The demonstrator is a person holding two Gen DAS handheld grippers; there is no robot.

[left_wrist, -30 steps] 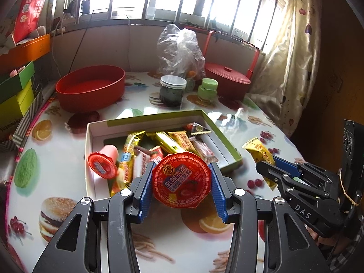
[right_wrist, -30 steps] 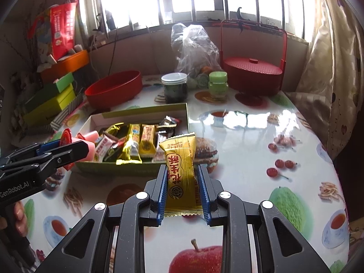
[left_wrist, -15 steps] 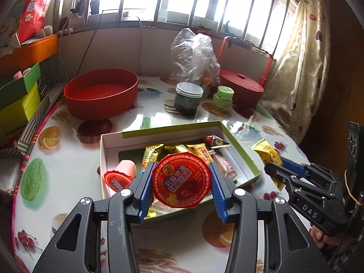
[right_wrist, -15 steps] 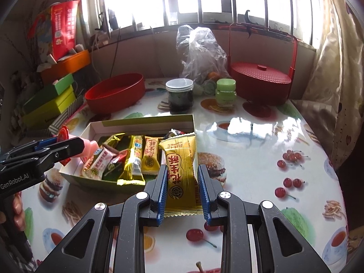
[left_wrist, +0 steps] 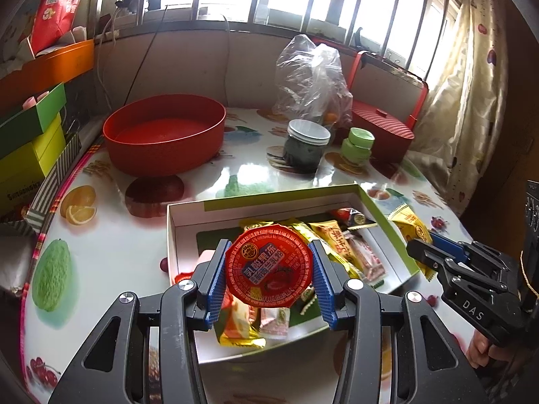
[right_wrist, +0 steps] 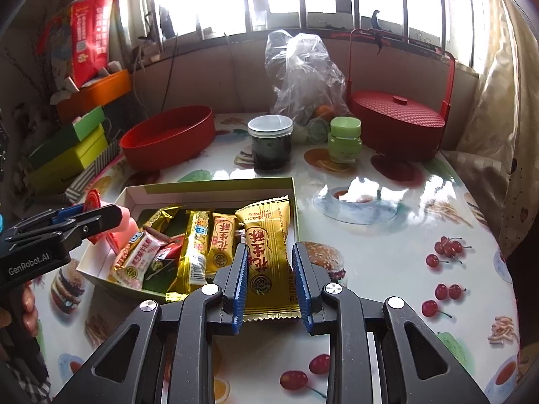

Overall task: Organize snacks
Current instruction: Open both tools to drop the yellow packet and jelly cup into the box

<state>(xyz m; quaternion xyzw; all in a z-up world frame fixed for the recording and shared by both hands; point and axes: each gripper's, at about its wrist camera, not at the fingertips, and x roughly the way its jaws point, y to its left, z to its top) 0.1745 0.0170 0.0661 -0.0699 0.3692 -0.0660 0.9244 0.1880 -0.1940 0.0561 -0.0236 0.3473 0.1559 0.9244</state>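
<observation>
My left gripper (left_wrist: pixel 267 281) is shut on a red-lidded jelly cup (left_wrist: pixel 269 269) and holds it above the near part of the green-edged snack box (left_wrist: pixel 279 195). The box holds several wrapped snack bars (right_wrist: pixel 198 245) and a pink jelly cup. My right gripper (right_wrist: pixel 267 281) is shut on a yellow snack packet (right_wrist: pixel 267 256) and holds it over the box's right edge (right_wrist: pixel 293 195). In the left wrist view the right gripper (left_wrist: pixel 434 249) with its yellow packet (left_wrist: pixel 409 224) is at the box's right side. In the right wrist view the left gripper (right_wrist: pixel 84 219) is at the box's left.
A red round bowl (left_wrist: pixel 165 134) stands at the back left. A dark jar (left_wrist: pixel 305 146), a small green jar (left_wrist: pixel 358 144), a plastic bag (left_wrist: pixel 311 77) and a red lidded basket (left_wrist: pixel 382 128) stand behind the box. Stacked coloured boxes (left_wrist: pixel 30 134) line the left edge.
Both grippers have moved forward toward the box with their snacks. The jelly cup is now over the box and the yellow packet has reached its right edge.
</observation>
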